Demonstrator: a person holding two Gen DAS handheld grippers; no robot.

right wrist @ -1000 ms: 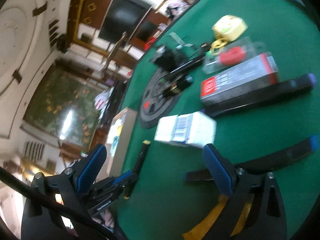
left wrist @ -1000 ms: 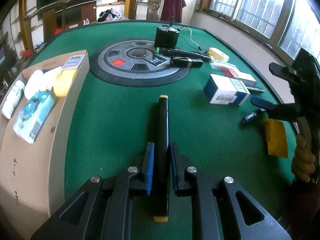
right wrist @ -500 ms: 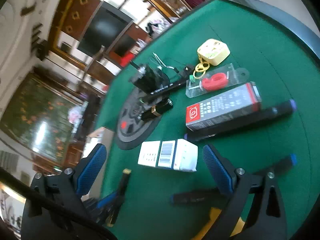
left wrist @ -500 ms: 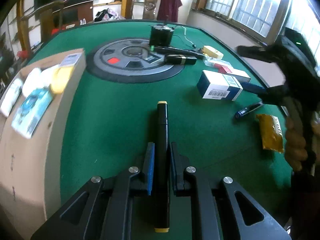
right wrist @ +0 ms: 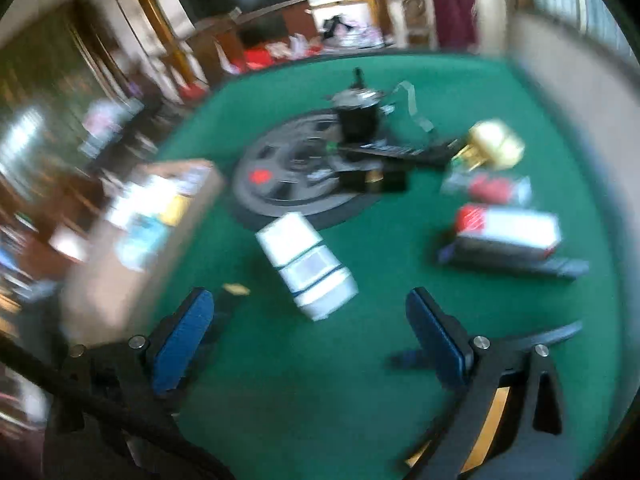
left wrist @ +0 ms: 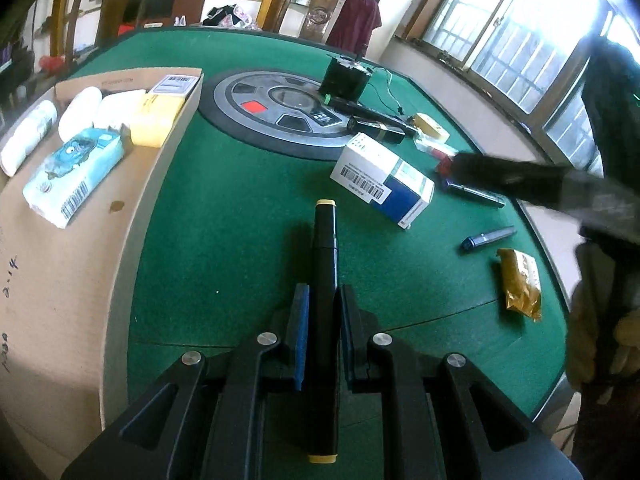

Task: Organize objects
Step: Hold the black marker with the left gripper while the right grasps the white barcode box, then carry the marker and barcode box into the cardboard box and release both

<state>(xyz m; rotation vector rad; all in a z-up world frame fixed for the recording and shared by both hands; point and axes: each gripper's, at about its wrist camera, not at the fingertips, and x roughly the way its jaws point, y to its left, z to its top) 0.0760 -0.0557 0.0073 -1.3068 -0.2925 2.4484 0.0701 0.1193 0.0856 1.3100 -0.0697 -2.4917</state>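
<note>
My left gripper [left wrist: 323, 334] is shut on a black marker with yellow ends [left wrist: 325, 276], held above the green table. A cardboard box [left wrist: 68, 280] at the left holds a blue tissue pack [left wrist: 72, 174], white rolls and a yellow pack. A white and blue carton [left wrist: 382, 180] lies ahead on the felt. My right gripper [right wrist: 308, 344] is open and empty, above the table, with the same carton [right wrist: 308, 264] just beyond its fingers. The right wrist view is blurred.
On the felt lie a blue pen [left wrist: 488, 237], a gold packet [left wrist: 520, 284], a red and white box [right wrist: 508, 232], a yellow keyring item [right wrist: 494, 146] and a black motor [left wrist: 344, 78] on the round grey centre plate [left wrist: 276, 112]. The table edge runs at the right.
My right gripper has swung round to face the table centre and the carton. My left gripper has kept the marker and shifted slightly, with the box nearer at left.
</note>
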